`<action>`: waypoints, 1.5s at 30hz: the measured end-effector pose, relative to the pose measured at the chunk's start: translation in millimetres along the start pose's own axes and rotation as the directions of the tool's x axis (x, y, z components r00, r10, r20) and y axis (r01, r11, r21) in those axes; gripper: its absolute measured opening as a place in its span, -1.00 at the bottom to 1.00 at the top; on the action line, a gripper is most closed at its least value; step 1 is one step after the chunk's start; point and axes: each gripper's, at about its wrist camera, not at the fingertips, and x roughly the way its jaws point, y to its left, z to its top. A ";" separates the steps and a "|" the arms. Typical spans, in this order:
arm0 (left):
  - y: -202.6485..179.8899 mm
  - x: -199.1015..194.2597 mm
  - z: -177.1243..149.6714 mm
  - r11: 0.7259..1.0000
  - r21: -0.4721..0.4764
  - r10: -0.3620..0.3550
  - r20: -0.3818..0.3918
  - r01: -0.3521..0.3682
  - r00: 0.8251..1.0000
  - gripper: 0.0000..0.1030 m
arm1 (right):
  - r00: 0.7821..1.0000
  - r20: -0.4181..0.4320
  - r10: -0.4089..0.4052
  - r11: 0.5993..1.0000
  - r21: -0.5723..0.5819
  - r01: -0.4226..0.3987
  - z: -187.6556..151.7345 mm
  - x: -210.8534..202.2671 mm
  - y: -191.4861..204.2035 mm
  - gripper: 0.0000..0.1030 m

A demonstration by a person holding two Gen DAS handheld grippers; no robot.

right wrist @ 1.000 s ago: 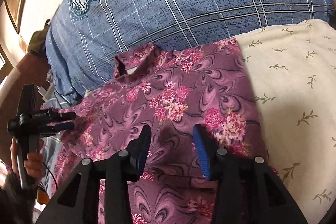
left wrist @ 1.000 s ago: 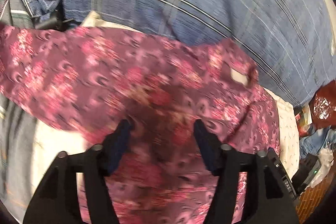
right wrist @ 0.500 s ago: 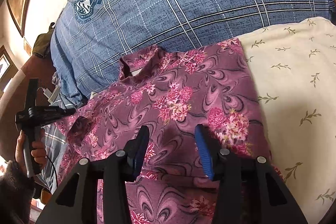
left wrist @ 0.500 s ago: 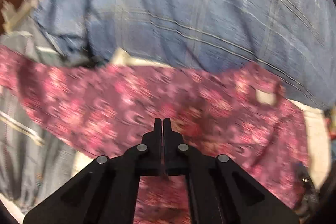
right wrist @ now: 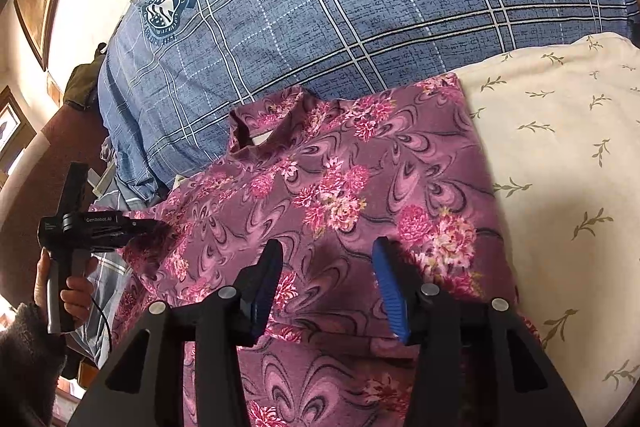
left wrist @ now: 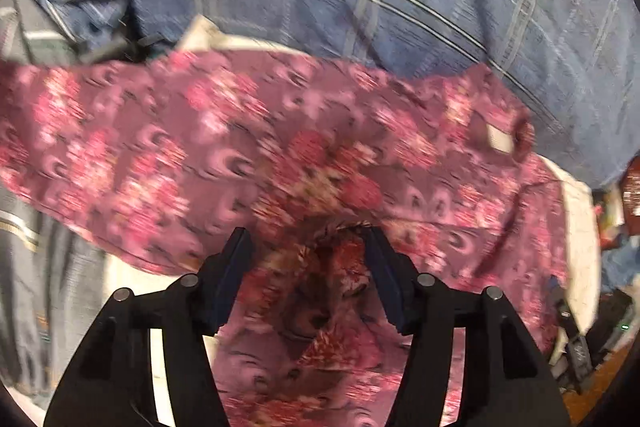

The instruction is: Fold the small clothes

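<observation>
A: Where's the floral top (right wrist: 344, 195) now?

B: Spread on the cream leaf-print sheet (right wrist: 568, 163), collar toward the blue plaid duvet (right wrist: 360, 7), ahead of the right gripper (right wrist: 326, 283). That one's wide open, holding nothing.

A: And the left gripper (left wrist: 306, 267)?

B: Parted too, a bunched sleeve cuff between its fingers, ungripped.

A: Progress?

B: Early, I'd say. One side edge looks turned in; the sleeve beyond the left fingers lies unfolded, and the body isn't halved.
</observation>
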 end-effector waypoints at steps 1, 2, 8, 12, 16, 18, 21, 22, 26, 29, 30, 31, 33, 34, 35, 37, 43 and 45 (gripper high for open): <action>-0.9 1.1 0.0 1.000 -0.002 -0.015 -0.007 0.015 1.000 0.13 | 1.000 0.000 0.000 1.000 0.001 0.000 -0.1 0.1 0.5 -0.05; -2.9 0.5 -1.2 1.000 -0.003 -0.025 -0.007 0.025 1.000 0.13 | 1.000 0.000 0.000 1.000 0.000 0.000 -0.2 0.0 0.7 -0.05; -5.8 0.3 2.3 1.000 -0.006 -0.012 -0.021 0.012 1.000 0.07 | 1.000 0.000 0.001 1.000 0.002 -0.001 0.0 0.1 0.6 -0.05; -9.4 1.5 -3.3 0.992 0.035 0.122 -0.012 -0.122 0.992 -0.95 | 1.000 0.002 0.004 1.000 0.003 -0.004 0.0 -0.2 0.1 -0.05; -16.6 -34.8 -8.5 0.990 0.005 0.138 0.156 -0.140 0.978 -0.96 | 1.000 0.003 0.010 1.000 0.005 -0.010 0.1 -0.9 -0.3 -0.05; -14.3 -41.4 -10.7 0.982 -0.010 0.187 0.195 -0.188 0.963 -0.95 | 1.000 0.003 0.011 1.000 0.004 -0.011 -0.1 -1.2 -0.3 -0.05; -2.7 -15.1 -16.4 0.978 -0.030 0.208 0.062 -0.207 0.976 -0.94 | 1.000 0.003 0.012 1.000 0.005 -0.012 -0.2 -1.2 -0.4 -0.05; -3.3 -11.7 -17.3 0.976 -0.029 0.219 0.057 -0.217 0.974 -0.93 | 1.000 0.003 0.012 1.000 0.005 -0.012 -0.2 -1.2 -0.5 -0.05; -7.5 -51.2 -25.2 0.981 -0.106 0.183 0.224 -0.163 0.957 -0.92 | 1.000 0.005 0.015 1.000 0.007 -0.015 -0.2 -1.4 -0.7 -0.05; -15.9 -67.9 -31.2 0.987 -0.131 0.134 0.311 -0.097 0.941 -0.58 | 1.000 0.004 0.013 1.000 0.005 -0.013 -0.4 -1.8 -0.7 -0.05; -20.4 -61.3 -32.0 0.990 -0.113 0.119 0.284 -0.090 0.951 -0.28 | 1.000 0.004 0.014 1.000 0.006 -0.014 -0.4 -1.8 -0.6 -0.05; -26.8 -51.7 -28.9 0.991 -0.099 0.116 0.255 -0.094 0.960 -0.25 | 1.000 0.004 0.015 1.000 0.007 -0.015 -0.4 -1.9 -0.4 -0.05; -31.9 -23.6 -34.7 0.991 -0.051 0.127 0.161 -0.120 0.979 -0.25 | 1.000 0.005 0.016 1.000 0.006 -0.016 -0.6 -2.0 0.1 -0.05; -31.2 -10.8 -38.6 0.989 -0.041 0.148 0.109 -0.144 0.983 -0.26 | 1.000 0.006 0.019 1.000 0.007 -0.019 -0.8 -2.1 -0.5 -0.05; -25.2 -0.7 -40.1 0.989 -0.046 0.141 0.075 -0.138 0.987 -0.26 | 1.000 0.007 0.024 1.000 0.010 -0.024 -0.8 -2.2 -1.3 -0.05; -13.2 -14.5 -38.3 0.994 -0.084 0.078 0.120 -0.068 0.990 -0.25 | 0.999 0.010 0.033 0.999 0.014 -0.033 -0.7 -2.6 -2.1 -0.05; 59.9 -70.8 -26.9 0.977 -0.213 0.064 0.169 -0.027 0.983 0.26 | 1.000 0.002 0.016 1.000 0.001 -0.016 -1.0 -1.5 0.4 -0.01; 87.3 -81.5 -26.8 0.970 -0.234 0.116 0.181 -0.072 0.977 0.26 | 1.000 -0.003 0.006 1.000 -0.006 -0.006 -0.9 -0.8 2.1 0.00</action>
